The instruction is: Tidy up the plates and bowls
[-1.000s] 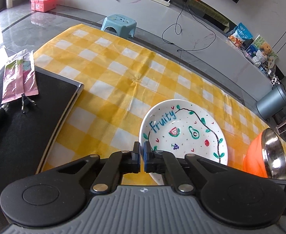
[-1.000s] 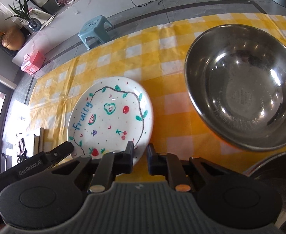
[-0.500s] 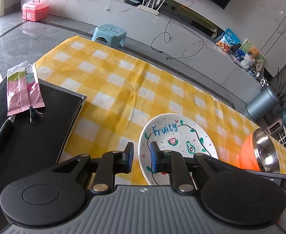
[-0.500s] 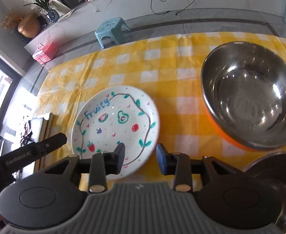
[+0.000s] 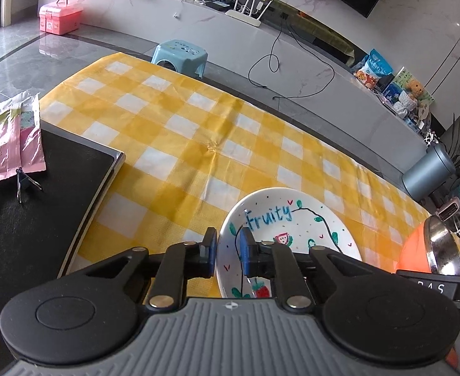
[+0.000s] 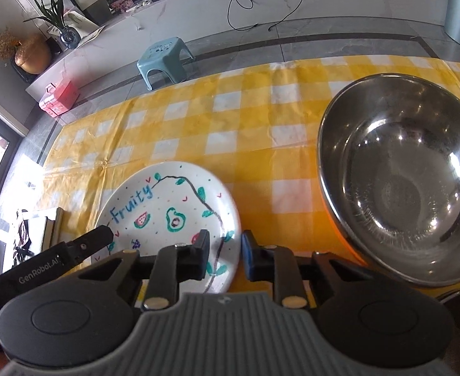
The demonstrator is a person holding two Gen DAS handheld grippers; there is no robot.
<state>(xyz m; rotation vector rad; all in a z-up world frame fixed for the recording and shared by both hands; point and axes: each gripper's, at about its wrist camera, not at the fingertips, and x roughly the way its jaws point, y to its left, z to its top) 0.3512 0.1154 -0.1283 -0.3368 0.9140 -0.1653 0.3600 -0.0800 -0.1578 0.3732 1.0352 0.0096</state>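
On a table under a yellow checked cloth (image 5: 179, 131), the white "Fruity" plate (image 6: 170, 206) lies flat beside a steel bowl (image 6: 399, 185), both the left gripper (image 5: 227, 249) and right gripper (image 6: 224, 255) poised with jaws narrowly parted over its rim, seemingly ready to lift it.

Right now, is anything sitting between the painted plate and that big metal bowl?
No. In the right wrist view, only bare yellow checked tablecloth separates the plate from the bowl.
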